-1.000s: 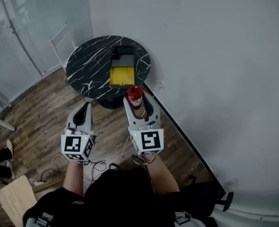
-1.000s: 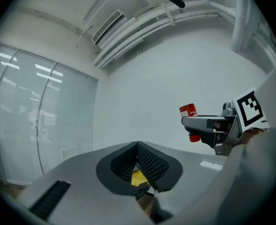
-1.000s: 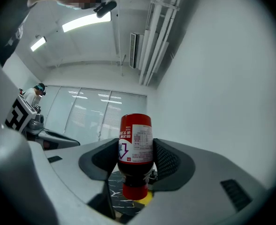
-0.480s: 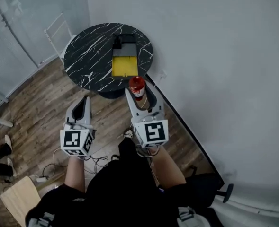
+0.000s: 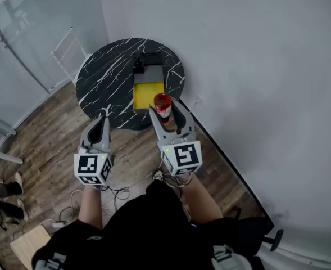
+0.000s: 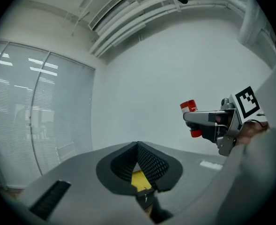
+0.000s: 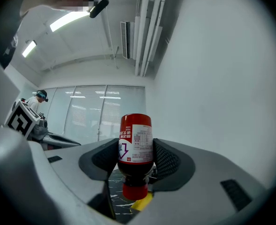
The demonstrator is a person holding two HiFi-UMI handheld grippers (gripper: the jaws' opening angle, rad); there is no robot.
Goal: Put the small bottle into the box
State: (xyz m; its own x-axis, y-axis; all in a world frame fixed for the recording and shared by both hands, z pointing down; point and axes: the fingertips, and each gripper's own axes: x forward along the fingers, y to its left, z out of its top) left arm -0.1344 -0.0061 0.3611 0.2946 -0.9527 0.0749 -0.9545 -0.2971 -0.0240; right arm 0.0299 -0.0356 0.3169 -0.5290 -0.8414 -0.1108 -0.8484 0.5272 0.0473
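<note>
**Small bottle brought up to the box; not yet released.**
Over the last second the right gripper [image 5: 164,111], clamped on the small bottle [image 5: 162,104], has advanced from short of the table [image 5: 106,75] to the near end of the box [image 5: 145,91]. The box now lies just beyond the gripper's tips, so lowering and release appear to be next. The left gripper [image 5: 99,125], jaws together on nothing, trails alongside. The box shows only a bare yellow floor.
</note>
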